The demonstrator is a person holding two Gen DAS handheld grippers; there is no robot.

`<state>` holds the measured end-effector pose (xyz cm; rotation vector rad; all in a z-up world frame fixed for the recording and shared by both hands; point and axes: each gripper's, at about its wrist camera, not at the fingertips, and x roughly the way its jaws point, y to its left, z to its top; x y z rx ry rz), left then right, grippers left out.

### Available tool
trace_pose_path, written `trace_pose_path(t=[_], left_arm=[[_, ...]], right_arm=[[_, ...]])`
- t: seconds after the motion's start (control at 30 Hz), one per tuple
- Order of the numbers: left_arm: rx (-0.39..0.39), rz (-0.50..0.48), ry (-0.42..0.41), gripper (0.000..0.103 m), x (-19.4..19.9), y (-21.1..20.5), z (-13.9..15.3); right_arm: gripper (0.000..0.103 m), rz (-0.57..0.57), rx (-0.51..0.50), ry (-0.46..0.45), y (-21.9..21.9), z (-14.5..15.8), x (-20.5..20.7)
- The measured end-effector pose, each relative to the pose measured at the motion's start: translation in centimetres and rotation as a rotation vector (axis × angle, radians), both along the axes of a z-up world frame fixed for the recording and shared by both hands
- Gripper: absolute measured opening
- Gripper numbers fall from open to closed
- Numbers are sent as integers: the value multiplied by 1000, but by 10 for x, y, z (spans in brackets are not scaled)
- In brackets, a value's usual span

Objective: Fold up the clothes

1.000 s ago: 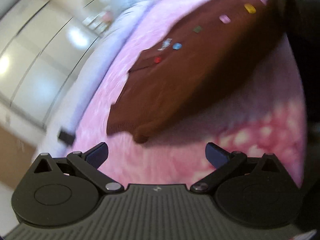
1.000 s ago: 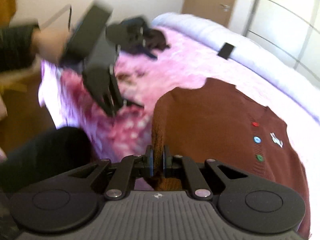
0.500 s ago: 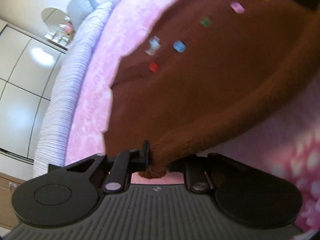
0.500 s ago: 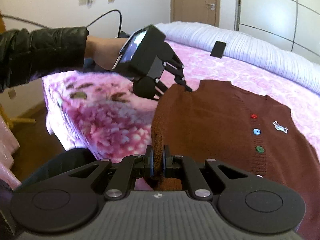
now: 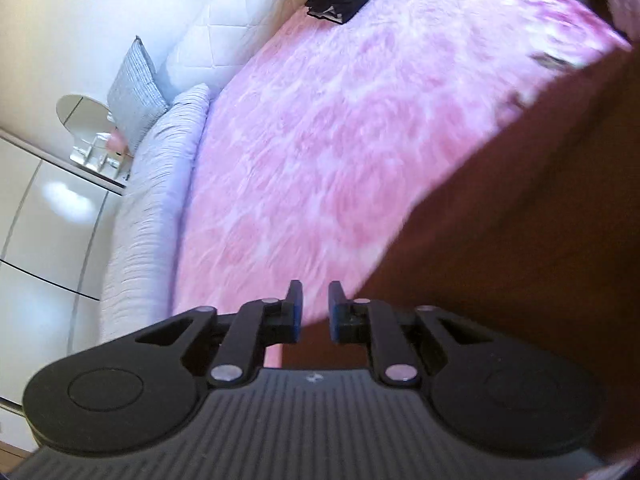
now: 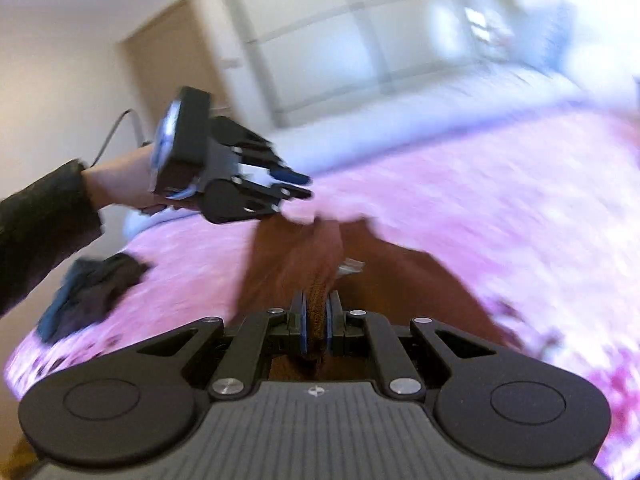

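Right claw (image 6: 316, 326) pinches the vest (image 6: 408, 280) edge; left claw (image 5: 314, 312), slightly parted, seemingly holds nothing, vest to its right.

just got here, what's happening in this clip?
A person with a gripper in each hand is folding a brown sweater on a pink blanket. The right gripper is shut on a bunched edge of the sweater. The left gripper has a small gap between its fingers with nothing visibly in it; the sweater hangs beside it. A dark pile of clothes lies nearby.
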<state>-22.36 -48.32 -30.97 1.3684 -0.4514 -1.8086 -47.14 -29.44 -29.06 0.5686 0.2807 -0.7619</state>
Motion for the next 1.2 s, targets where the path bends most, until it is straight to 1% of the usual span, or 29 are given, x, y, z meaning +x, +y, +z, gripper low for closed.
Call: trace_pose_path(t=[0.03, 0.07, 0.1, 0.13, 0.17, 0.2, 0.23, 0.3, 0.37, 0.4, 0.5, 0.53, 0.67, 0.77, 0.83, 0.87, 0.9, 0.93, 0.97, 1.03, 1.13, 1.2], left_arm=[[22, 17, 14, 22, -3, -9, -9], [38, 35, 28, 31, -3, -14, -16], [46, 51, 42, 34, 0, -16, -22], [46, 71, 59, 35, 7, -12, -23], [49, 98, 78, 39, 18, -8, -25], [52, 132, 103, 43, 30, -4, -25], [57, 178, 135, 45, 45, 2, -25], [71, 267, 201, 50, 75, 13, -23], [105, 352, 269, 51, 100, 18, -23], [123, 376, 297, 51, 108, 19, -22], [180, 369, 353, 50, 116, 12, -14], [205, 349, 378, 50, 115, 9, -12], [340, 186, 492, 50, 89, -20, -15], [437, 109, 502, 50, 69, -42, -31], [517, 82, 463, 46, 60, -55, -48], [547, 69, 463, 38, 60, -58, -52], [558, 62, 482, 25, 62, -58, -52], [565, 60, 498, 14, 64, -58, -50], [559, 62, 506, 5, 66, -56, -47], [525, 52, 513, 0, 71, -47, -39], [444, 52, 581, 0, 81, -36, -16], [386, 52, 621, 0, 84, -36, -1]], right_arm=[[7, -43, 37, 6, -11, -13, -8], [8, -73, 74, 13, -20, -25, -13], [8, -96, 125, 17, -28, -39, -17], [8, -107, 178, 10, -36, -52, -20], [9, -114, 219, 3, -42, -63, -22], [9, -109, 235, -4, -44, -69, -22], [10, -101, 243, -7, -44, -74, -22], [18, -89, 256, -23, -43, -79, -23], [20, -87, 276, -58, -42, -82, -27], [22, -90, 284, -70, -41, -83, -29], [23, -85, 304, -92, -40, -84, -30], [24, -82, 302, -91, -40, -84, -29], [25, -78, 303, -94, -37, -81, -32], [25, -70, 304, -85, -38, -81, -31], [24, -60, 305, -76, -40, -81, -31], [24, -57, 307, -72, -41, -81, -31], [24, -54, 310, -67, -42, -80, -31], [20, -52, 311, -60, -43, -79, -30], [11, -53, 310, -48, -43, -79, -29], [9, -50, 307, -28, -42, -76, -29], [9, -35, 264, -3, -38, -63, -27], [8, -44, 222, -20, -35, -49, -31]])
